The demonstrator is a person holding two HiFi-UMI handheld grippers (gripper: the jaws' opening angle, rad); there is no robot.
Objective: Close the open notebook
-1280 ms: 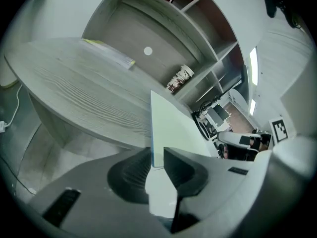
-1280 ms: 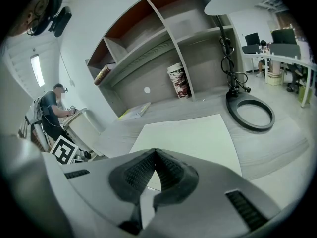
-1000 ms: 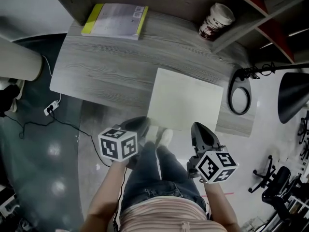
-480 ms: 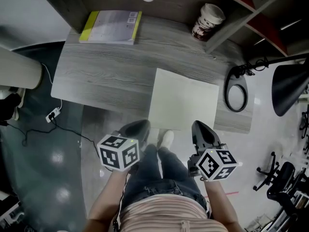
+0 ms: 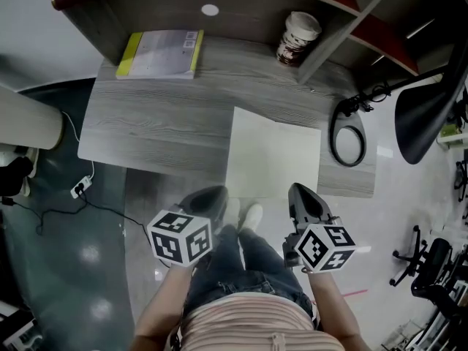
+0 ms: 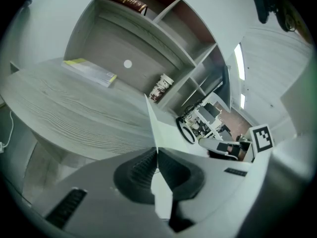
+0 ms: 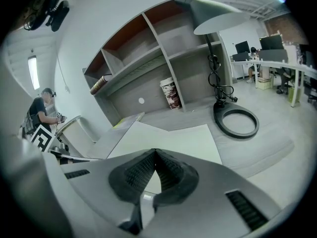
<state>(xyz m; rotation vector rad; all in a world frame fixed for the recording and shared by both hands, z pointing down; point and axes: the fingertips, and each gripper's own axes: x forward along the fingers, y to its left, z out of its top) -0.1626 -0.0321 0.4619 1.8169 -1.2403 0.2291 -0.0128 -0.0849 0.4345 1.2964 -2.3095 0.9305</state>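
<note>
Notebook (image 5: 274,156) flat at desk (image 5: 161,123) front edge, right of centre | left gripper (image 5: 207,198), right gripper (image 5: 305,198): jaws pressed together, empty; hanging short of it | probably light, floppy, thin-edged; best nipped at a free cover edge

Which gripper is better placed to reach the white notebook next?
Probably the right gripper: shut, it faces the white notebook squarely. The left gripper, also shut, sits off its left corner.

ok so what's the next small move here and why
Probably ease the right gripper forward toward the white notebook, at its near edge: both it and the left gripper are shut, empty and not touching the notebook.
</note>
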